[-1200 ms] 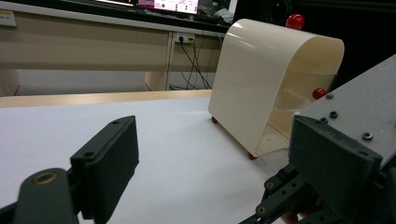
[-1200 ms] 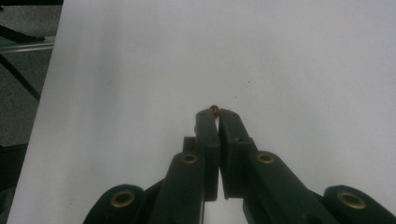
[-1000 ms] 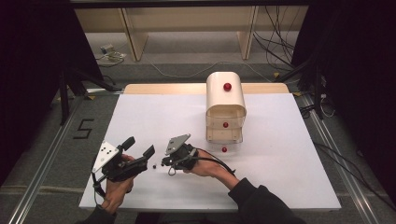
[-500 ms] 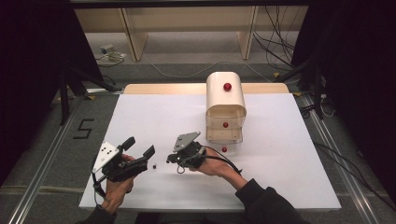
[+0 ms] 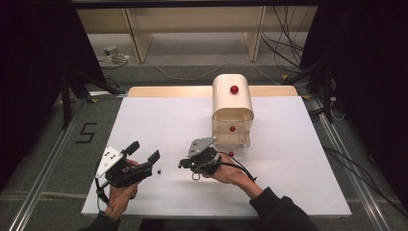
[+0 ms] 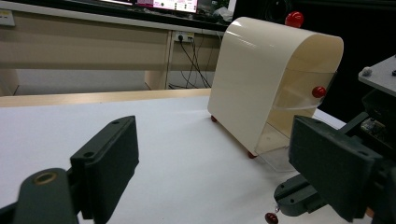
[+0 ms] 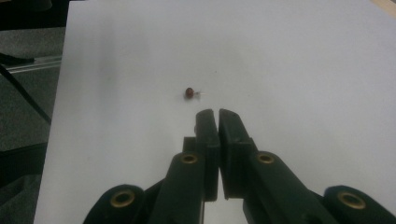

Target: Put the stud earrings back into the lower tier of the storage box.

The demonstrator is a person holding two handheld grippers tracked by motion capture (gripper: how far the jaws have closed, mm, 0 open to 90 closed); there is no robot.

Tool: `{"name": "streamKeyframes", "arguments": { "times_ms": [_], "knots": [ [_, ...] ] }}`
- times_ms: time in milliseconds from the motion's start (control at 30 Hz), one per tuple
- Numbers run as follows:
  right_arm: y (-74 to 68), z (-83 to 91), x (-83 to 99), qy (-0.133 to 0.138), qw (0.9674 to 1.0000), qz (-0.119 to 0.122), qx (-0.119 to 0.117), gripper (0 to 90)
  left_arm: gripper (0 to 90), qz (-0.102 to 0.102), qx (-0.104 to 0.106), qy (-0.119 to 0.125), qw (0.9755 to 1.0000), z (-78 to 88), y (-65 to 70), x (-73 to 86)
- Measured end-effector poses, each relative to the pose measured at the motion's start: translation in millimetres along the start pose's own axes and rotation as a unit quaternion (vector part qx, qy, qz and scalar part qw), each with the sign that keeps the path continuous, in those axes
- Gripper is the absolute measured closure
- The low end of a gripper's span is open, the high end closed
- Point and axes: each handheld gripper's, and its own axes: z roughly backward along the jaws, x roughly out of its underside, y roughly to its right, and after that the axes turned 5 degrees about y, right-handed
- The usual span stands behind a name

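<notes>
Between the two grippers a small dark red bead (image 7: 189,93) lies on the white table (image 5: 288,183), and the right gripper (image 7: 215,113), jaws together and empty, must be opened to pick it.

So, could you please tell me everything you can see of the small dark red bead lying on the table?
The small dark red bead is round and glossy, with a short pale pin or stub sticking out at one side. It lies loose on the white table, between the two grippers, just ahead of the right tongs, which are shut and do not touch it. Nothing but the table touches it.
</notes>
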Motion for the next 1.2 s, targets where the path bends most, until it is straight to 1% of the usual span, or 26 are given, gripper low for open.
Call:
{"name": "streamKeyframes", "arguments": {
  "times_ms": [133,300,500,667,833,1000,1200],
  "knots": [
    [-0.5,3.8,-0.5,0.002,1.0,-0.002,0.003,88.3,15.5,0.0,0.0,0.0,1.0,0.3,-0.3,0.0],
    [2.1,10.6,1.0,0.006,0.9999,-0.006,0.01,88.3,15.5,-0.001,0.001,0.0,1.0,0.4,0.0,-0.1],
    [5.6,23.5,3.6,0.01,0.9996,-0.012,0.025,88.3,15.5,-0.004,0.003,-0.002,1.0,0.3,0.2,0.0],
    [8.6,35.1,5.0,0.017,0.9991,-0.016,0.036,88.3,15.5,-0.001,0.002,0.0,1.0,0.2,-0.1,0.1],
    [12.7,44.7,8.3,0.02,0.9983,-0.026,0.047,88.3,15.5,-0.001,0.003,0.001,1.0,0.3,0.0,-0.1],
    [14.9,52.2,10.0,0.024,0.9978,-0.028,0.055,88.3,15.5,-0.005,0.003,-0.002,1.0,0.3,0.3,-0.1],
    [18.4,59.2,11.4,0.031,0.9971,-0.031,0.062,88.3,15.5,-0.003,0.004,-0.002,1.0,0.4,0.0,-0.1]
  ]
}}
